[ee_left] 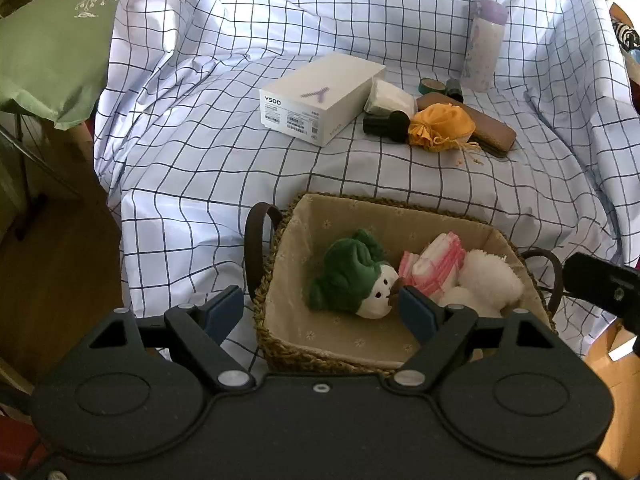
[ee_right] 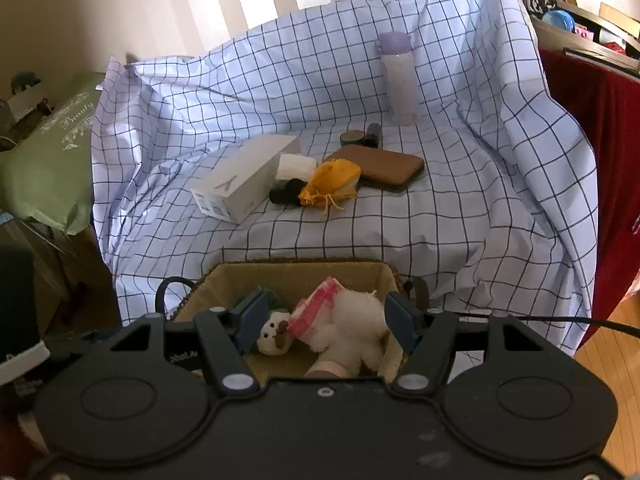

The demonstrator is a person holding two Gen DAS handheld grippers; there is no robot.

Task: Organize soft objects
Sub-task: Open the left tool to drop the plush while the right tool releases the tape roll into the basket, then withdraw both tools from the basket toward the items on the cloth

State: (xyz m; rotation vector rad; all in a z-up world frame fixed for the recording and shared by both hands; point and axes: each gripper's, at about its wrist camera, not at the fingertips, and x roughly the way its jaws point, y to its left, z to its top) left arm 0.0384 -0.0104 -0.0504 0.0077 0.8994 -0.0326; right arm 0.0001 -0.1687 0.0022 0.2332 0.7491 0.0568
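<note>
While the left tool [ee_left: 320,306] tilts steeply down over the near edge of the checked sheet [ee_left: 200,184], its jaws stand wide apart and grasp nothing: one blue pad hangs outside the woven basket [ee_left: 280,344], the other above its lining beside the green-capped plush [ee_left: 352,280]. Inside the basket that plush lies at the left, a pink-and-white cloth bundle [ee_left: 436,264] in the middle and a white fluffy toy [ee_left: 488,280] at the right. Farther back on the sheet an orange pouch [ee_left: 440,124] lies against a white box [ee_left: 320,96].

From the right wrist, the right tool [ee_right: 324,320] also slopes down over the basket [ee_right: 296,272], its jaws parted and released around the white fluffy toy [ee_right: 352,328], pads clear of it. The orange pouch [ee_right: 332,180] lies mid-sheet.
</note>
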